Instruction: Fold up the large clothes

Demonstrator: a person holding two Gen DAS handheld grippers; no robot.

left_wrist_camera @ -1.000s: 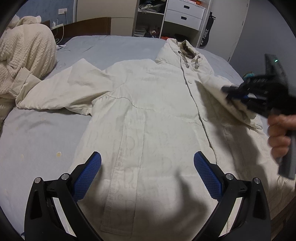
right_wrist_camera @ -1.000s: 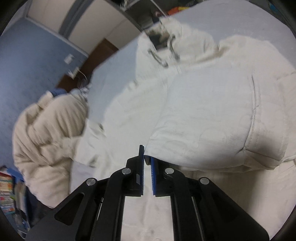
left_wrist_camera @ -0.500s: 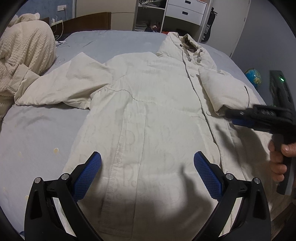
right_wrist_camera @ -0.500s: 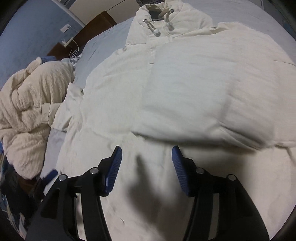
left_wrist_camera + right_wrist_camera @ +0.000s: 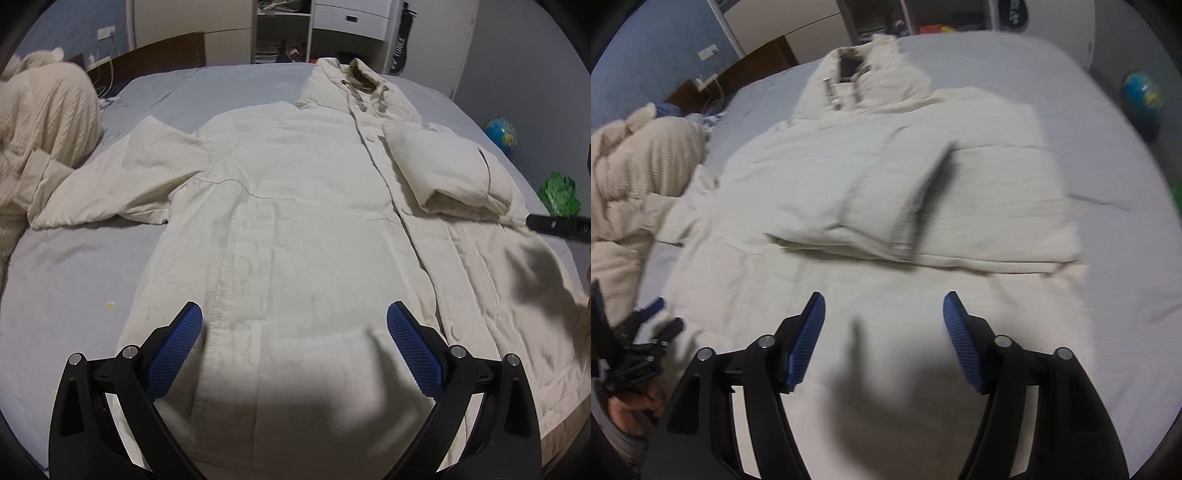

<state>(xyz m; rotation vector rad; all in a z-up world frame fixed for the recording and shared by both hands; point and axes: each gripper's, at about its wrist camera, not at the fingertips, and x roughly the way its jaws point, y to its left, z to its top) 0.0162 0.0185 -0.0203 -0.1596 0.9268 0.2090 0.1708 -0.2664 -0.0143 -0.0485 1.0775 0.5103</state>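
A cream hooded coat [image 5: 295, 229] lies front-up and spread across the grey-blue bed [image 5: 66, 266], hood toward the far edge. One sleeve [image 5: 447, 173] is folded in over the chest; the other sleeve [image 5: 118, 184] stretches out flat toward a heap of cream knitted blanket [image 5: 40, 122]. The left gripper [image 5: 294, 332] hangs above the coat's lower front, its jaws wide apart with nothing between them. The right gripper [image 5: 884, 325] hangs over the coat below the folded sleeve, its jaws opening and empty. A globe [image 5: 500, 134] stands beyond the bed.
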